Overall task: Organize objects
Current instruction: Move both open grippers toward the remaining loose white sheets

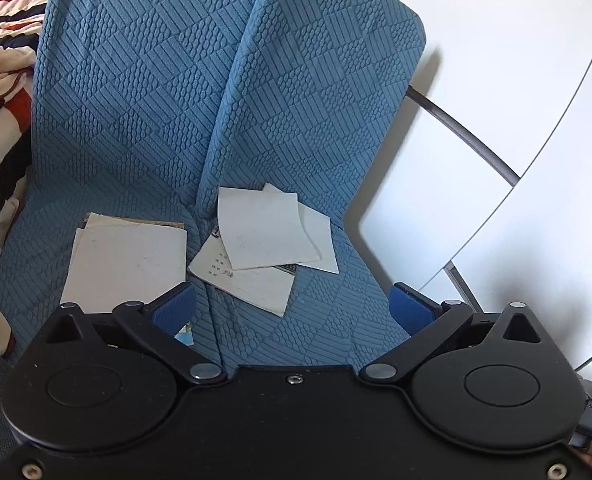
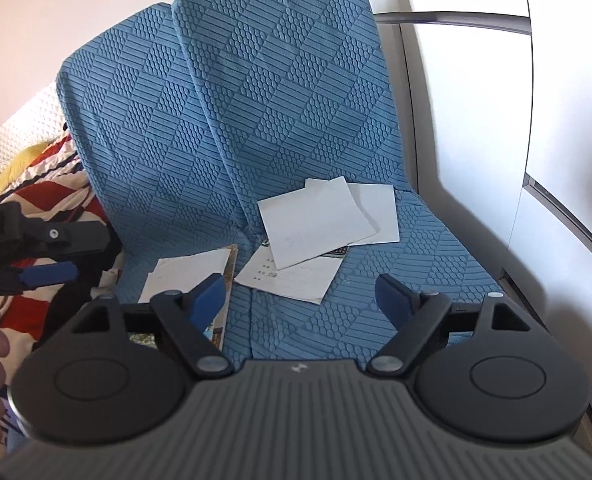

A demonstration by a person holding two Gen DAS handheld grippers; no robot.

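Meanwhile both tools, left tool and right tool, gape empty above loose papers; striped bedding crowds left.

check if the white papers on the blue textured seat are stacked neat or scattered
Scattered: the white papers overlap at skewed angles on the blue textured seat, corners fanned out.

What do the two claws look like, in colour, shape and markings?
The left claw has a smooth black body, two round black discs, black link arms with silver rivets, and blue textured pads. The right claw is built the same, but its body is ribbed grey with a small white logo. No cables or sleeves are visible.
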